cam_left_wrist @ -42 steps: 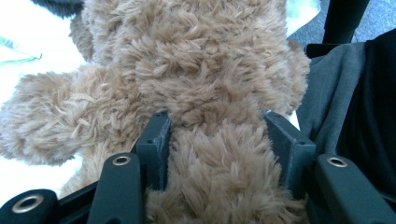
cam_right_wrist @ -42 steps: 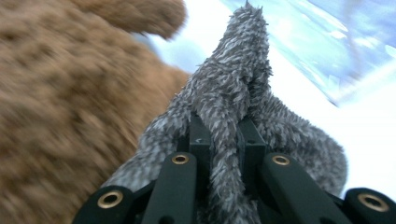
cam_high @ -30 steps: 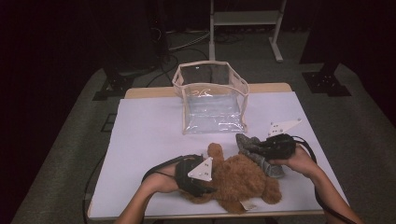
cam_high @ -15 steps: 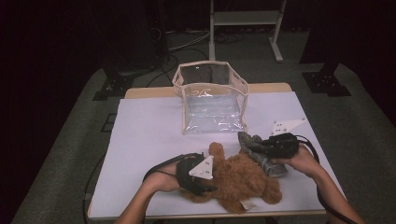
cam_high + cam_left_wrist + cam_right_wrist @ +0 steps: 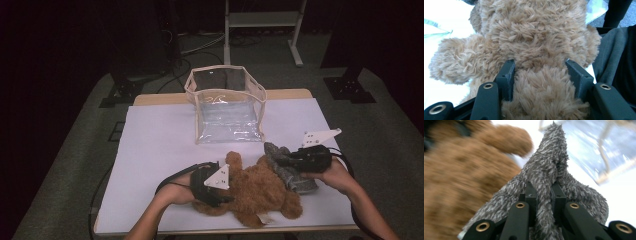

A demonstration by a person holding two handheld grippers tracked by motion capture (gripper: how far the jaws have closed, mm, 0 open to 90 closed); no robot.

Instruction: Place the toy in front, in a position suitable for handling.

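the high view looks forward and down on the whole desk (image 5: 160,150). each gripper view sits very close behind its own jaws. all three share the bear (image 5: 260,192) (image 5: 534,42) (image 5: 454,185).

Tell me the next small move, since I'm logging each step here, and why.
Probably lift the grey furry cloth clear of the brown teddy bear: the right gripper pinches a fold of it, the left gripper clamps the bear down, and the clear bag stands open.
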